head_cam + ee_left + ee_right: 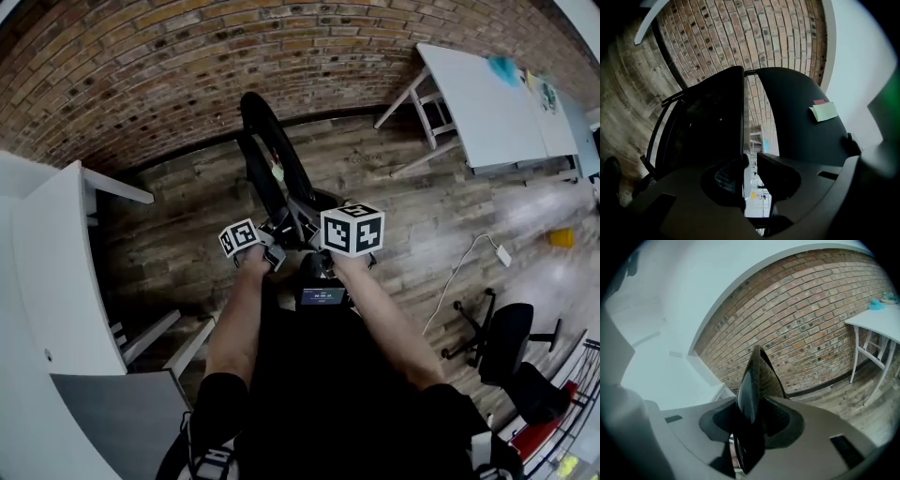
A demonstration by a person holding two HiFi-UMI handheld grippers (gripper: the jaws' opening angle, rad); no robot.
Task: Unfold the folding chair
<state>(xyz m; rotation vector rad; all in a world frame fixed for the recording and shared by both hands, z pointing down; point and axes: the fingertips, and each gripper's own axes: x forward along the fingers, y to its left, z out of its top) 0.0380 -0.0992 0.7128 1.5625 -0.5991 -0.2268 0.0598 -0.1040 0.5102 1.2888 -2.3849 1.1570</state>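
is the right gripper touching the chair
Touching. The right gripper view shows the chair's dark panel clamped between the right gripper's fingers, with both pressed against it.

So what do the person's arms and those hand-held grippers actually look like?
Bare forearms below short black sleeves. The left gripper and right gripper have smooth grey bodies with dark jaw pads; each carries a white cube printed with black square markers.

white table close on the left, brick wall behind folding chair, open floor right
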